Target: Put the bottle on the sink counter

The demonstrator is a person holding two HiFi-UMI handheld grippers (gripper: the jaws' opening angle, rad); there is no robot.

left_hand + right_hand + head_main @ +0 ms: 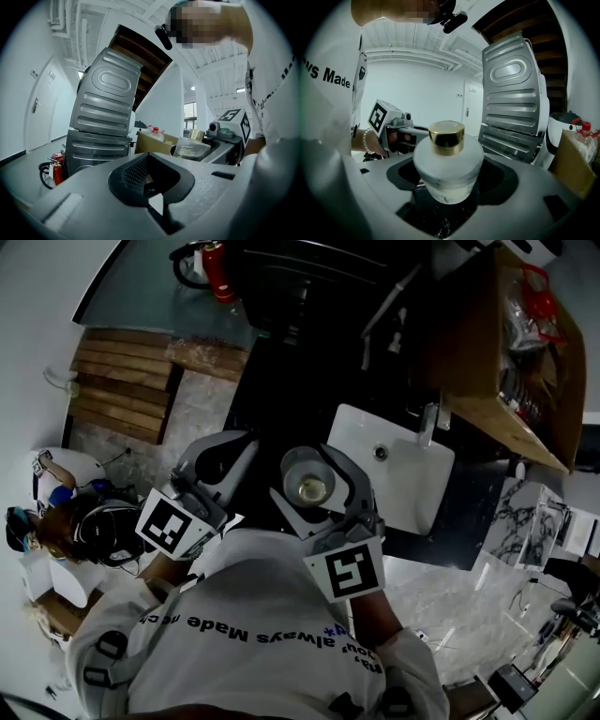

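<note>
The bottle (310, 488) is a squat frosted-white jar with a gold cap. My right gripper (321, 476) is shut on its body and holds it upright in front of the person's chest. In the right gripper view the bottle (448, 164) fills the space between the jaws of that gripper (449, 199). It also shows in the left gripper view as the bottle (191, 146) off to the right. My left gripper (223, 463) hangs beside it to the left, its jaws (157, 190) shut with nothing between them. The white sink (352, 423) lies just right of the bottle, set in a dark counter (469, 512).
A faucet (429, 423) stands at the sink's far edge. A cardboard box (525, 362) with bagged items sits beyond it at the upper right. Wooden pallets (122, 381) and a red fire extinguisher (217, 268) are at the upper left. A grey ribbed metal panel (105, 98) rises ahead.
</note>
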